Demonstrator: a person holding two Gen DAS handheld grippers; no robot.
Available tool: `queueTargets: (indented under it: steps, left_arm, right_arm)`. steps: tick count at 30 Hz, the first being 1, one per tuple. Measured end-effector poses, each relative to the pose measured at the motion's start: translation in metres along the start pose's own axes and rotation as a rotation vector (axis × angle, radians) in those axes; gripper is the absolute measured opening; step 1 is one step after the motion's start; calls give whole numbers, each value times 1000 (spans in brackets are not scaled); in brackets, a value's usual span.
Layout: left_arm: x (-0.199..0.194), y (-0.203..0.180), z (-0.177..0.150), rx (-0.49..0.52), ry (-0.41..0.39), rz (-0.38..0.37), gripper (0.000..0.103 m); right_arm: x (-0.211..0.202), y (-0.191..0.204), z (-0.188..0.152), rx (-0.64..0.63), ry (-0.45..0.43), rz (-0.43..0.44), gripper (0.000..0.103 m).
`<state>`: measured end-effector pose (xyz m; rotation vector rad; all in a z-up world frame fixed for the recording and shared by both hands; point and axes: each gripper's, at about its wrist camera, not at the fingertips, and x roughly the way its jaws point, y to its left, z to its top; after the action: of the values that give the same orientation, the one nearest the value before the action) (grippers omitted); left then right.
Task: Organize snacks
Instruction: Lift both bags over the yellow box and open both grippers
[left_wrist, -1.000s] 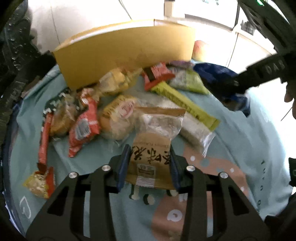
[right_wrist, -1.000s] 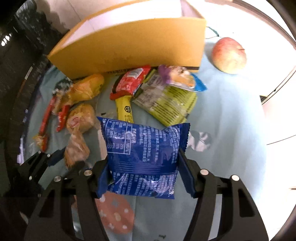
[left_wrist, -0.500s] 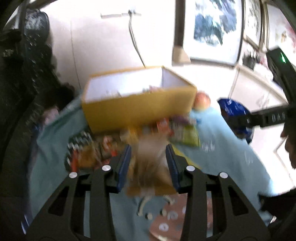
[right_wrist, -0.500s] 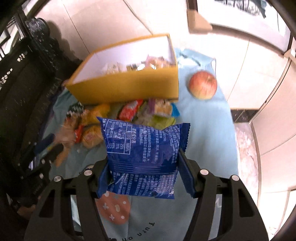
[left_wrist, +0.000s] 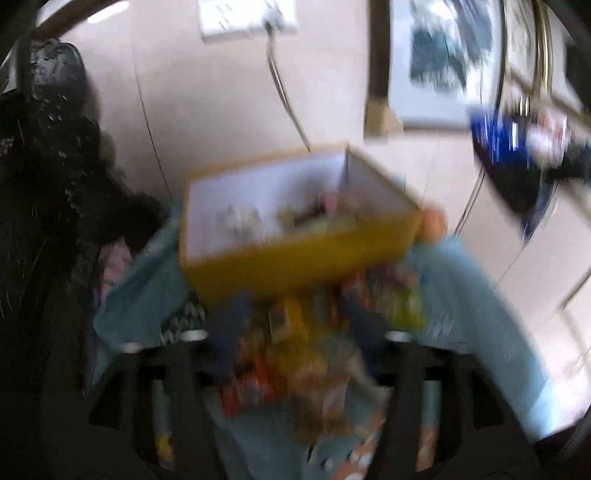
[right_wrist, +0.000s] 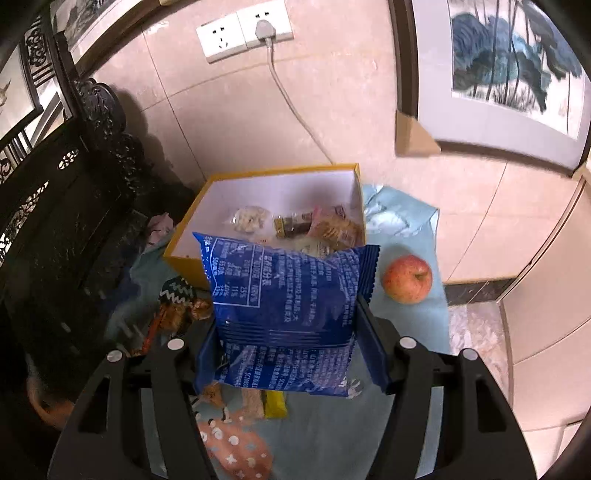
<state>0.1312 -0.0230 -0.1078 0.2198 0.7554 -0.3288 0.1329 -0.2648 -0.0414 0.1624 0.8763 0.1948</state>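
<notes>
Two claws are up over the counter, each apparently carrying a snack toward the yellow box (right_wrist: 184, 263). The right claw (right_wrist: 286, 334) pinches a blue packet (right_wrist: 284, 314) by its sides, the packet standing upright between the pads, above the cloth (right_wrist: 413, 317) and on the near side of the box. The left claw (left_wrist: 299, 350) shows only through heavy blur; a brownish packet (left_wrist: 325, 391) seems to sit between its fingers, but I cannot tell whether they are pressed on it or spread.

To do this step well, I judge the blue packet should be carried forward until it is fully past the near wall, then lowered inside before the pads part; released too early, it could catch on the rim and tip back out. The packet is wide, so the bare white floor at the left half of the box looks the better spot. With both claws heading to one opening, one should go first to avoid a knock.

The box is open-topped, white inside, and holds several wrapped snacks bunched toward its right and back. More loose snacks (right_wrist: 177, 306) lie on the cloth just before the box. An apple (right_wrist: 406, 278) sits on the cloth to the right of the box, apart from it.
</notes>
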Motion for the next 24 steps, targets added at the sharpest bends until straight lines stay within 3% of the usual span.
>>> queueTargets:
  steps: [1,2,7,9,10,11,18,24]
  left_arm:
    - [9,-6,-16,5,27,20,85]
    - [23,-13,-35,-2,68,31,87]
    - [77,-25,-86,-2,212,91,86]
    - [85,-20,-94,-25,235,83,57]
    - [83,-17,-94,-37,234,70,41]
    - [78,-15,-92,-47,221,47,36]
    - [23,-5,-87,-110,124,-36,33]
    - [-22,5,-76,-154,36,-32,32]
  right_arm:
    - [7,-2,-10,17,24,6,65]
    - [10,-2,-13,26,38,9,65]
    - [33,1,-48,43,137,8,65]
    - [35,3,-56,30,157,2,65]
    - [34,3,-59,25,162,1,65]
    - [32,3,-61,22,162,-1,65]
    - [24,0,-63,39,138,19,65]
    - [25,7,-62,24,133,32,65]
